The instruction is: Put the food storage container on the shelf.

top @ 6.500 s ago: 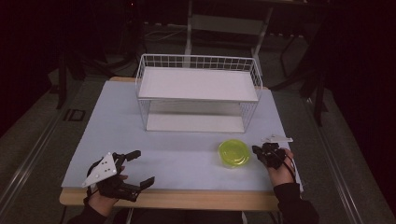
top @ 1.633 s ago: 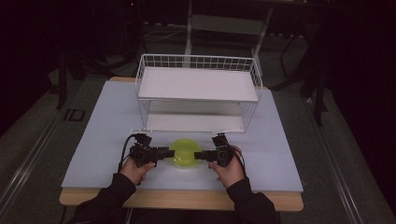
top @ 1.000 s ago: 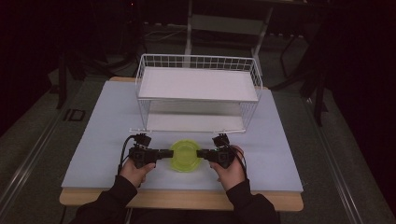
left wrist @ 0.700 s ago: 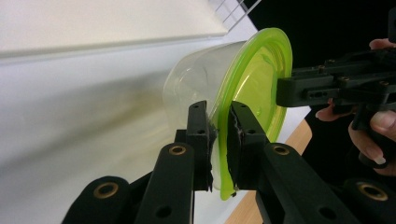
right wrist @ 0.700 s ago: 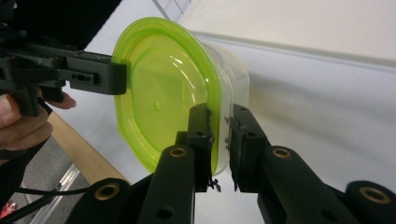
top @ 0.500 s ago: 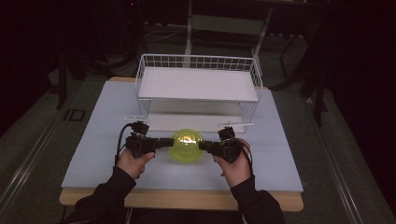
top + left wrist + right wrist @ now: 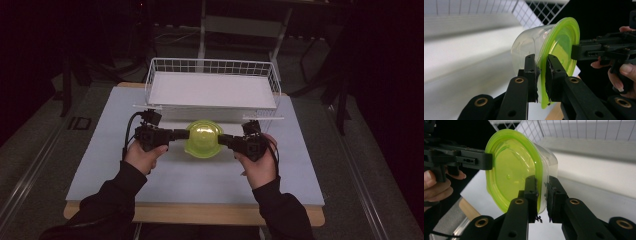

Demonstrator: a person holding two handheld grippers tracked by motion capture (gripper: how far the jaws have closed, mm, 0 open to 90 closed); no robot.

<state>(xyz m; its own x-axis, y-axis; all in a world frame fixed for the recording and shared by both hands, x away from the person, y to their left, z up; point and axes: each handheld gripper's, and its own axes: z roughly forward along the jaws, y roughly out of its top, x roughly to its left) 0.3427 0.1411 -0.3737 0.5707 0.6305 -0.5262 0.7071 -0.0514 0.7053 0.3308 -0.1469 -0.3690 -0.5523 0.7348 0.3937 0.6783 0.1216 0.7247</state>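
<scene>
High view: the left gripper point(image 7: 181, 134) and right gripper point(image 7: 225, 139) pinch the tub point(image 7: 203, 139) by its rim, lifted before the wire rack point(image 7: 212, 90); a second ago it sat lower. Left gripper view: jaws clamp the green lid point(image 7: 559, 45). Right gripper view: same grip point(image 7: 540, 192). Next, I judge, comes shelving it level.

pale table point(image 7: 300, 180) with wooden edge, white wire rack point(image 7: 212, 85), dark grey floor point(image 7: 35, 165), unlit room
</scene>
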